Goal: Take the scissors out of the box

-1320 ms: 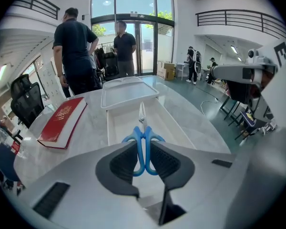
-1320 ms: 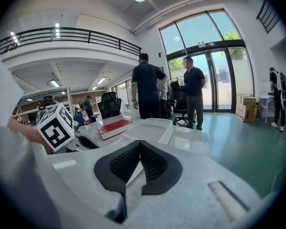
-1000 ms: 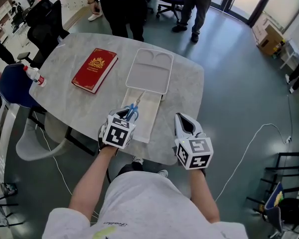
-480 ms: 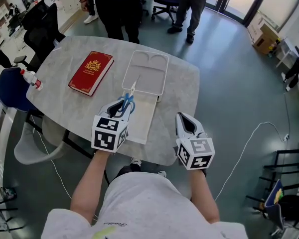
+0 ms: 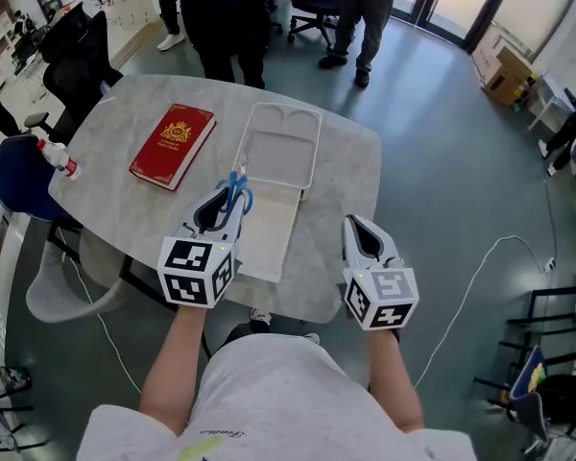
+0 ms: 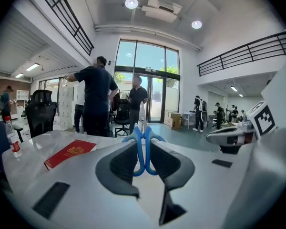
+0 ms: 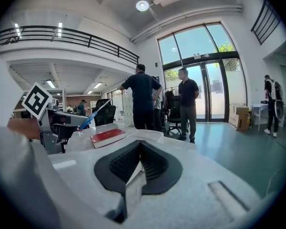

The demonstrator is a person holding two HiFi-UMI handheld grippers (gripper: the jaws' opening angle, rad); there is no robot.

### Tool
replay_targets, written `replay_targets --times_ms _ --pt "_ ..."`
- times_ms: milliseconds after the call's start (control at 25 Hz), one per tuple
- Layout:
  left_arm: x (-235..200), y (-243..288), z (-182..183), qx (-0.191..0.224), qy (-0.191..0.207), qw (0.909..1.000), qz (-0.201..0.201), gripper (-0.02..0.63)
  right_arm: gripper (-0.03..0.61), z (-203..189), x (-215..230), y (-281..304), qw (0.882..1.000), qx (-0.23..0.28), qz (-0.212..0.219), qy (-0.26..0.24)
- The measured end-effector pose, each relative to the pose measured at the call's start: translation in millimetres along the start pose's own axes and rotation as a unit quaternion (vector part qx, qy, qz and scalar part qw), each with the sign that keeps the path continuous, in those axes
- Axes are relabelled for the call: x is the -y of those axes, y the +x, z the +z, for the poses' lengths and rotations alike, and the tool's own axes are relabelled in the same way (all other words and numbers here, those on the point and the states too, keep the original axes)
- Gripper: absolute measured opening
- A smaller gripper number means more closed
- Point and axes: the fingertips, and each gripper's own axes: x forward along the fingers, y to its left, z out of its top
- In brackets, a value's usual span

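Pinching the scissors (image 6: 141, 149) by their blue handles in the left gripper (image 5: 227, 206), over the box's (image 5: 311, 157) edge; holding the right gripper (image 5: 359, 229) closed, empty.

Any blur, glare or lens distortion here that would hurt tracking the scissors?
Head view: even light, mild barrel bend, scissors small but crisp. Left gripper view: heavy fisheye, black corners, ceiling lamp blooms, blue handles sharp. Right gripper view: same fisheye, bright glass doors, scissors tiny at left.
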Motion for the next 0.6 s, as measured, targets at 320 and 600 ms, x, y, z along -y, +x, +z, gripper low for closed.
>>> replay_targets --times_ms 320,600 --pt "1.6 -2.4 5.8 0.017 -0.002 0.9998 0.004 0.081 0.005 10.3 1.6 -2.2 1.000 0.014 -0.007 -0.014" --pt "2.8 -1.7 4.1 0.014 -0.002 0.9999 0.004 0.081 0.005 10.7 0.1 -0.9 1.000 0.014 -0.005 -0.014"
